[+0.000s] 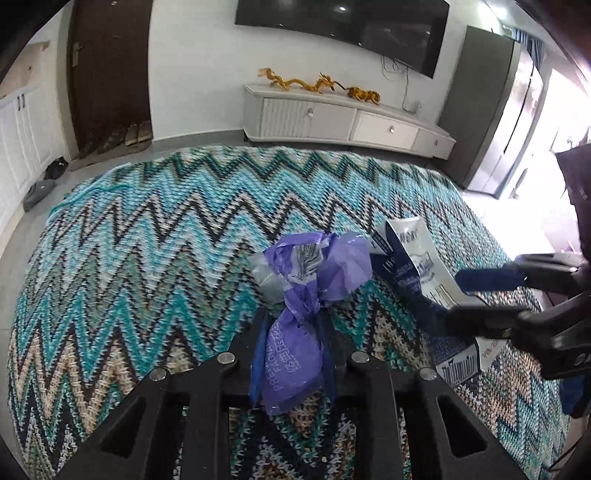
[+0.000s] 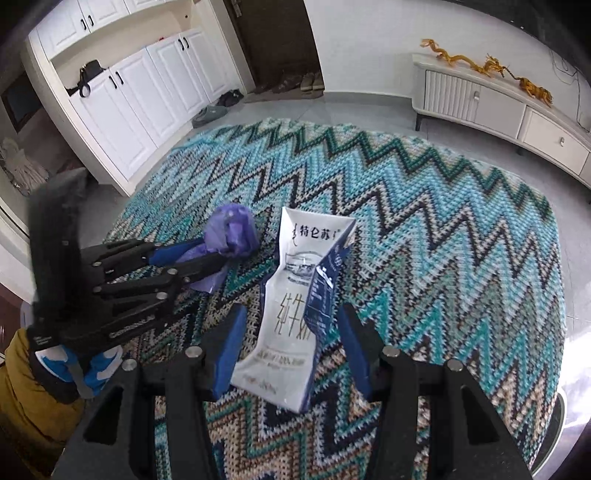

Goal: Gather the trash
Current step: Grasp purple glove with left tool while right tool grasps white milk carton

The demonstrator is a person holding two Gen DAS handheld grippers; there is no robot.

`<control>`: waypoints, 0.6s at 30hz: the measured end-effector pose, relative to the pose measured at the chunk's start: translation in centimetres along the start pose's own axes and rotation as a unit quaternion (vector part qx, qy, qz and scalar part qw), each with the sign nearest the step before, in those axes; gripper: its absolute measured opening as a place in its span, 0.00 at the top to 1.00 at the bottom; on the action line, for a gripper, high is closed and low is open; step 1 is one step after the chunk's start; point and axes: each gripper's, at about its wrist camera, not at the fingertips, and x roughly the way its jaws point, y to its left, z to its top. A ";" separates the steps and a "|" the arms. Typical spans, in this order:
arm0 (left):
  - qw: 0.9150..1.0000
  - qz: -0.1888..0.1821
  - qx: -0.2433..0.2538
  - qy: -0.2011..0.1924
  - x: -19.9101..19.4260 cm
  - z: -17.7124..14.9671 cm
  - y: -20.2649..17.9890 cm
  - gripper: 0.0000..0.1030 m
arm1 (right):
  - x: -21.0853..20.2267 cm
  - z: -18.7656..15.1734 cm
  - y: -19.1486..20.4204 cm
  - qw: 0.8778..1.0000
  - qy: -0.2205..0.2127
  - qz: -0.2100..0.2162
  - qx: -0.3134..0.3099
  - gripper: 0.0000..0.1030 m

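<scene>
right up against the lens, the left gripper [image 1: 291, 332] has its blue-padded fingers pressed in on a crumpled purple plastic wrapper [image 1: 310, 273], pinching it at its twisted waist; the lower half bunches between the fingers, the upper half fans out beyond the tips over the rug, with a silvery patch on its left side. from the right wrist view the same left gripper [image 2: 207, 258] comes in from the left, and the purple wrapper [image 2: 232, 236] bulges out past its tips.

now by size. the zigzag rug [image 1: 147, 240], teal, cream and black, fills the floor under everything, grey tile showing round its edge. behind it a long white tv cabinet [image 1: 332, 118] stands against the wall under a dark wall-mounted screen [image 1: 343, 22], and a brown door [image 1: 110, 66] sits to the left with shoes [image 1: 138, 133] at its foot. the right wrist view adds white cupboards [image 2: 122, 81] on the left wall.

down to the flattened white and navy milk carton [image 2: 295, 306], lying on the rug just right of the wrapper. the right gripper [image 2: 291, 332] has its fingers spread apart, one on each side of the carton's lower half, not closed on it. whether the pads touch its edges can't be told. in the left wrist view the right gripper [image 1: 476, 295] reaches in from the right over the carton [image 1: 417, 273].

smallest: golden dragon figures [image 1: 317, 85] lined along the cabinet top.
</scene>
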 end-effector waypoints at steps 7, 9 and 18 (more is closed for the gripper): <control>0.998 -0.005 -0.058 -0.014 -0.5 -0.7 2.7 0.80 | 3.3 0.6 0.7 0.999 0.033 -0.028 0.002 0.54; 0.998 -0.006 -0.057 -0.014 -0.6 -0.7 3.2 0.81 | 3.5 0.5 0.5 0.999 0.030 -0.037 0.002 0.64; 0.997 0.009 -0.070 -0.032 -3.5 0.8 2.3 0.83 | -1.8 -1.8 -0.6 0.999 -0.032 0.003 0.028 0.66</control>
